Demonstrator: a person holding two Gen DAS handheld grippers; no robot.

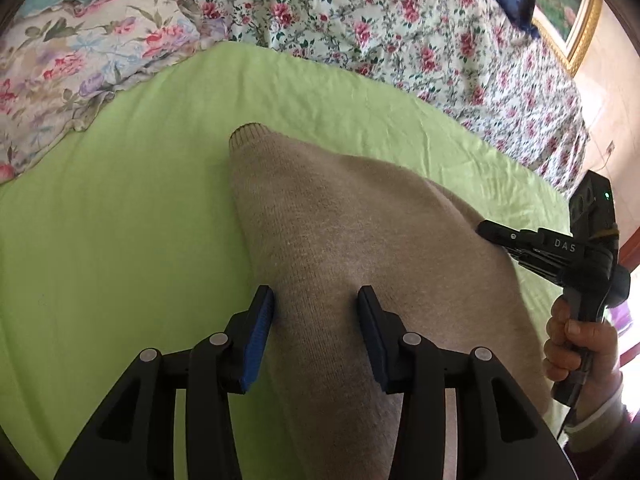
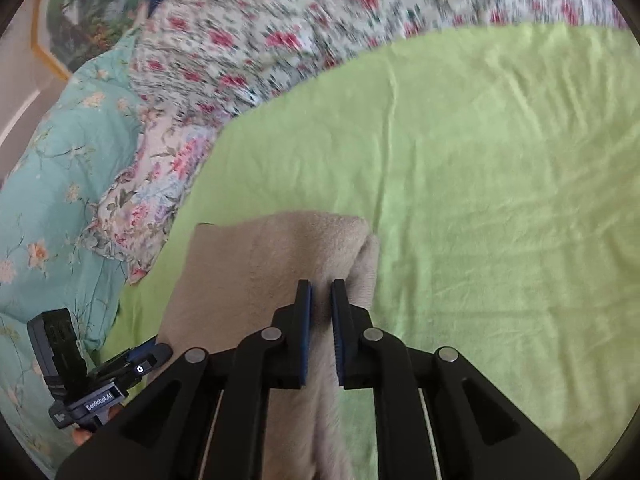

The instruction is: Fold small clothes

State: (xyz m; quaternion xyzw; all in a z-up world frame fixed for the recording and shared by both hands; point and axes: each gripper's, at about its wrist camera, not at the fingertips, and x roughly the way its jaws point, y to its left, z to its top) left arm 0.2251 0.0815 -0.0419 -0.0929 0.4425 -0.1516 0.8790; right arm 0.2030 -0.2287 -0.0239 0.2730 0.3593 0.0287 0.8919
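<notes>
A beige knit sweater point(image 1: 352, 216) lies on the green sheet point(image 1: 120, 208), one ribbed cuff pointing away. My left gripper point(image 1: 316, 300) is open, its blue-padded fingers astride a raised fold of the sweater near its left edge. My right gripper point(image 2: 321, 292) is shut on a bunched fold of the sweater point(image 2: 264, 264) and holds it up off the sheet point(image 2: 500, 200). The right gripper also shows in the left wrist view point(image 1: 486, 232) at the sweater's right edge, held by a hand. The left gripper shows in the right wrist view point(image 2: 156, 354) at the lower left.
A floral quilt point(image 1: 400, 28) is bunched along the far side of the bed. A floral pillow point(image 1: 80, 64) and a teal floral cover point(image 2: 52, 184) lie at the left. A gold-framed picture point(image 1: 576, 20) hangs on the wall beyond.
</notes>
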